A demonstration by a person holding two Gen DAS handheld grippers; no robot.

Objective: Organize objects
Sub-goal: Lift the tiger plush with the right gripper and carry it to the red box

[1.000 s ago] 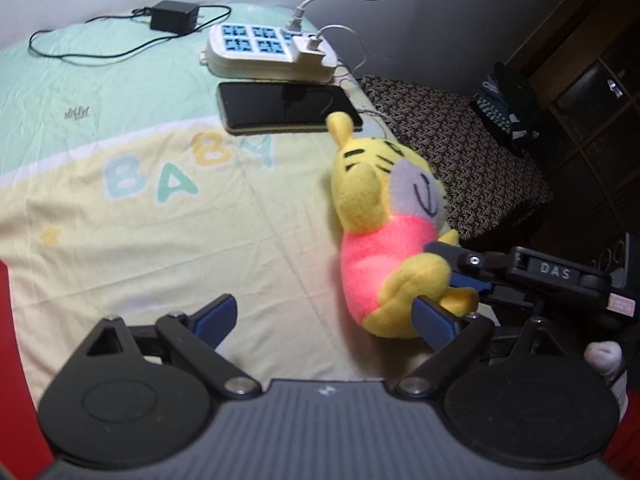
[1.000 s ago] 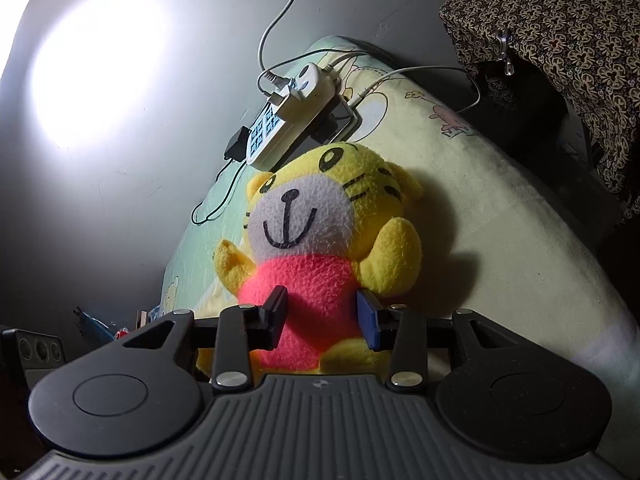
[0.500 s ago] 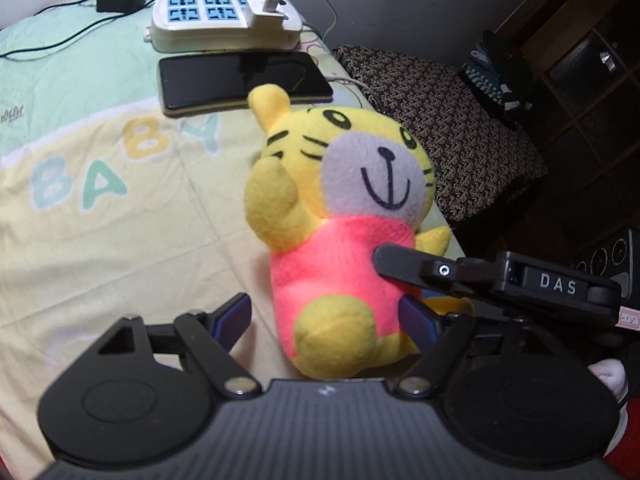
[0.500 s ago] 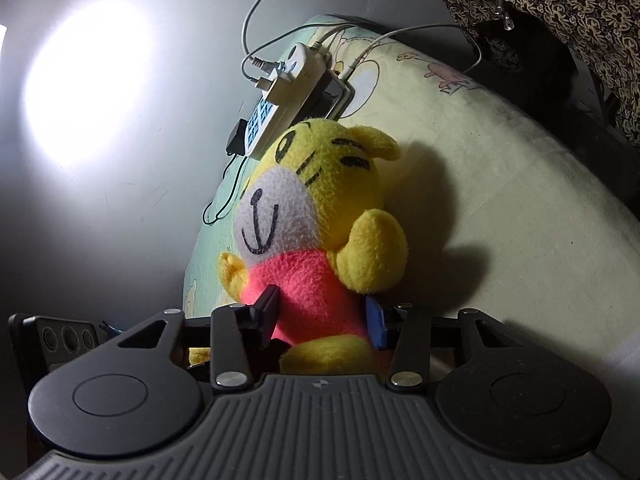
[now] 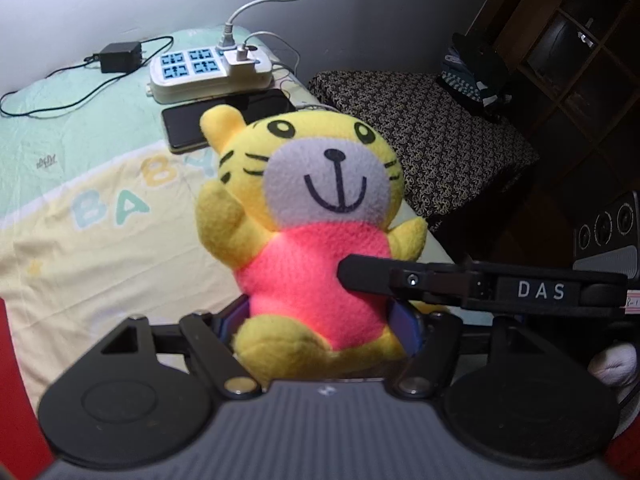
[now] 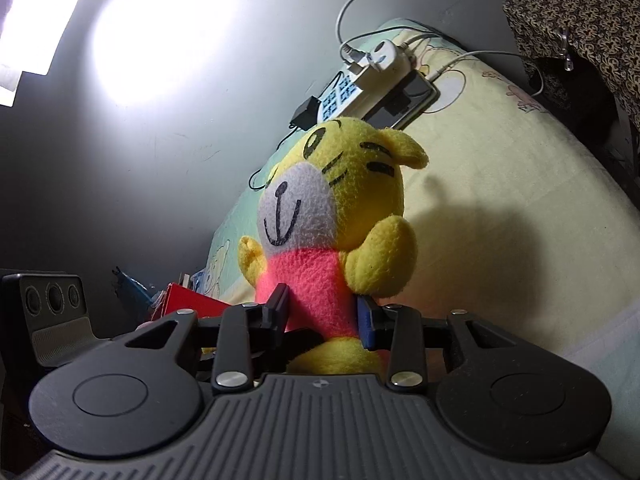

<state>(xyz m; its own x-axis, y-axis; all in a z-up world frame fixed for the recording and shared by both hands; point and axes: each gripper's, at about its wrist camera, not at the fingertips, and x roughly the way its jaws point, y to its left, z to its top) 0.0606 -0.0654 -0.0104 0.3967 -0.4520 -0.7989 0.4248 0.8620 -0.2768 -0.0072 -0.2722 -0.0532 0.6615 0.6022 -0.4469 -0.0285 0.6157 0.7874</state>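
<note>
At lower centre, our closing left gripper (image 5: 320, 326) and closing right gripper (image 6: 322, 314) both pinch the yellow plush tiger in its pink shirt (image 5: 308, 216); behind it, upper left, lie a black phone (image 5: 188, 126) and a white power strip (image 5: 204, 72).

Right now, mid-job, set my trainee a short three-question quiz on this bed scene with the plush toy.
1. True or false: the plush tiger lies face down on the bed sheet.
2. What lies directly in front of the white power strip, partly hidden behind the tiger's ear?
A) a dark phone B) a book C) a remote
3. Which tongs have the tiger's pink body between their fingers?

Key
1. False: it is upright, facing the left camera.
2. A, the dark phone.
3. Both: the left tongs and the right tongs are closing on it from different sides.
</note>
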